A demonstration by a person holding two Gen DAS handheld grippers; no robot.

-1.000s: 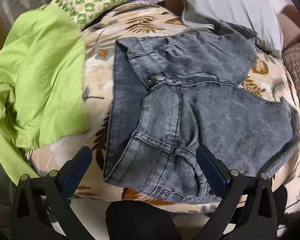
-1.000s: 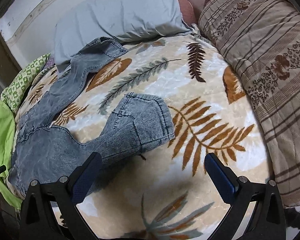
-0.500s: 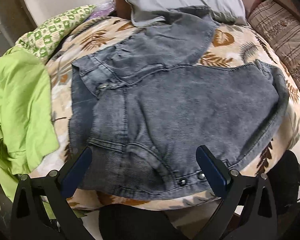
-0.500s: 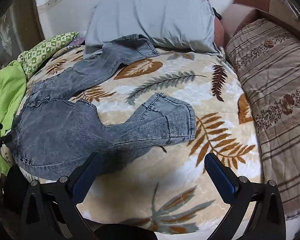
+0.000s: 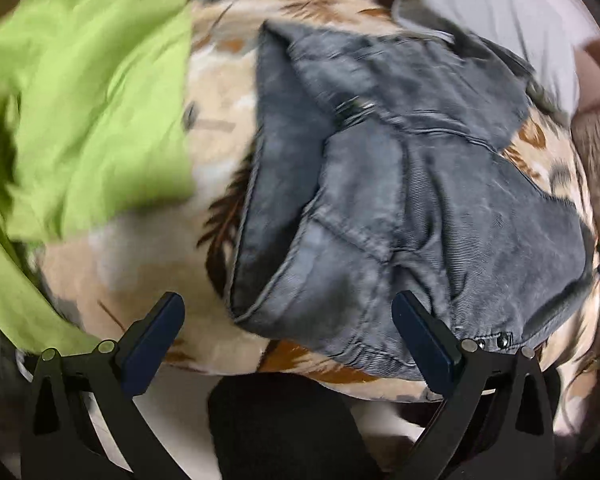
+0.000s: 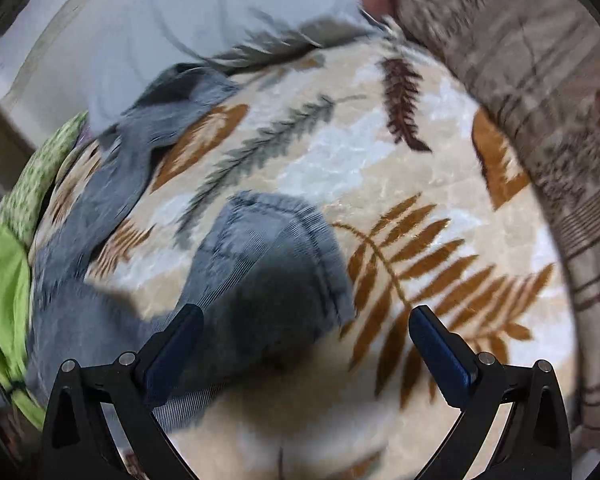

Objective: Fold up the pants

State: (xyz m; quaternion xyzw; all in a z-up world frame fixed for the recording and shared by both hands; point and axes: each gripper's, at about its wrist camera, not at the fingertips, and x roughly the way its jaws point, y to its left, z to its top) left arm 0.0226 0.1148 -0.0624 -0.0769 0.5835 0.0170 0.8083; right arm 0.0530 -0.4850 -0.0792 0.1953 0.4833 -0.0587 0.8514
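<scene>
Grey denim pants (image 5: 400, 184) lie spread on a leaf-patterned blanket (image 5: 220, 92) on a bed. The waistband with two metal snaps (image 5: 500, 340) is at the near edge. My left gripper (image 5: 288, 332) is open and empty just above the waistband's left corner. In the right wrist view one pant leg ends at a hem (image 6: 276, 248) and the other leg (image 6: 112, 184) runs up toward a pillow. My right gripper (image 6: 306, 344) is open and empty over the near leg's hem. Both views are motion-blurred.
A bright green garment (image 5: 80, 92) lies left of the pants and also shows in the right wrist view (image 6: 4, 292). A grey pillow (image 6: 188, 28) sits at the head. A brown striped blanket (image 6: 548, 92) runs along the right. A green checked cloth (image 6: 40, 176) lies at far left.
Both grippers have swung and dropped closer to the bed. The left view turned back left toward the green garment. The right gripper now sits over the near leg's hem. Both stay open.
</scene>
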